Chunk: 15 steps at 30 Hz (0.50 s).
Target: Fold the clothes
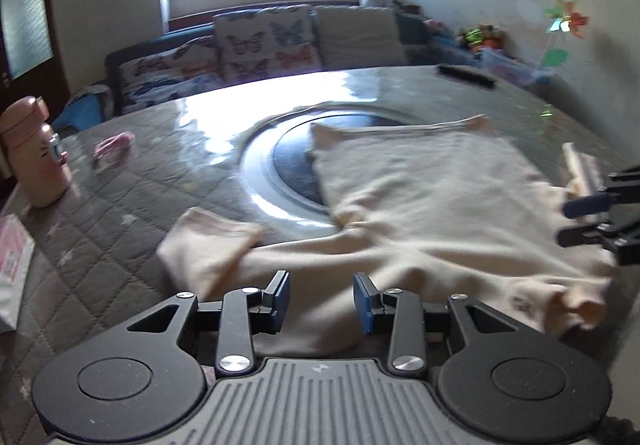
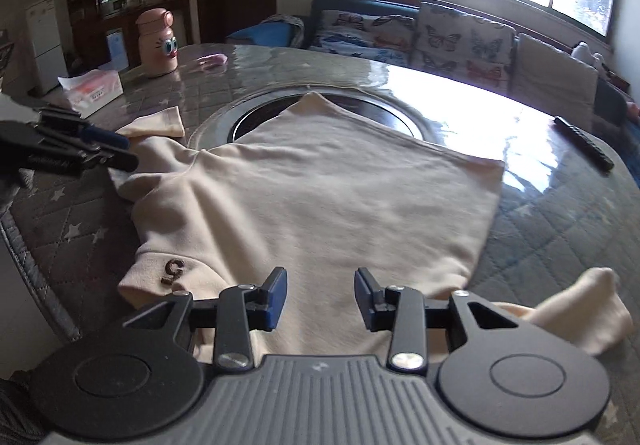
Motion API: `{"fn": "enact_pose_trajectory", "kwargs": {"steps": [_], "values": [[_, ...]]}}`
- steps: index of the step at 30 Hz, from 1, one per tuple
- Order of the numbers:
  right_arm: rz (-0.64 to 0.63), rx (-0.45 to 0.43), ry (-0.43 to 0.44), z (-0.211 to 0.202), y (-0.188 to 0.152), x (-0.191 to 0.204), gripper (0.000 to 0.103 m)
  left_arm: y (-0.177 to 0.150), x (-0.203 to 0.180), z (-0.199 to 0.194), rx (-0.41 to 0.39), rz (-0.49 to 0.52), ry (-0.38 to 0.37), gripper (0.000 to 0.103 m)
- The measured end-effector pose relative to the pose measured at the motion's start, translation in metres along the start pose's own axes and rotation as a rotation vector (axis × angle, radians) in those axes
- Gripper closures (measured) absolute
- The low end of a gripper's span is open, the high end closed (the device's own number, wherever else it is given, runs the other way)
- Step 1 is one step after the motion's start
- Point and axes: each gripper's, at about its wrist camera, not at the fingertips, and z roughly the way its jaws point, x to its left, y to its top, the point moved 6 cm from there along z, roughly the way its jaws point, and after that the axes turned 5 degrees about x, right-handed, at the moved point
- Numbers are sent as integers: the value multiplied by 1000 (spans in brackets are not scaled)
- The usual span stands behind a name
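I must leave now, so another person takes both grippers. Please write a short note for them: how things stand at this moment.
Left gripper: open, empty, over the near edge of the shirt.
Right gripper: open, empty, over the shirt's collar end.
The shirt lies spread on the table, one sleeve out to the left, the other sleeve out to the right.
Done: the shirt is laid out; no fold shows.
Left: fold in both sleeves, then the body.
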Motion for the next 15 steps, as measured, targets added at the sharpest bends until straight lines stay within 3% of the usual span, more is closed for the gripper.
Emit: {"fn": "enact_pose_trajectory", "kwargs": {"steps": [7, 11, 15], "values": [[-30, 52, 1, 24, -4, 6, 65, -11, 59, 24, 35, -140, 241, 67], [-27, 53, -1, 25, -7, 4, 59, -15, 98, 21, 28, -305, 333, 66], [-32, 54, -2, 22, -6, 4, 58, -19, 134, 16, 34, -445, 364, 67]]}}
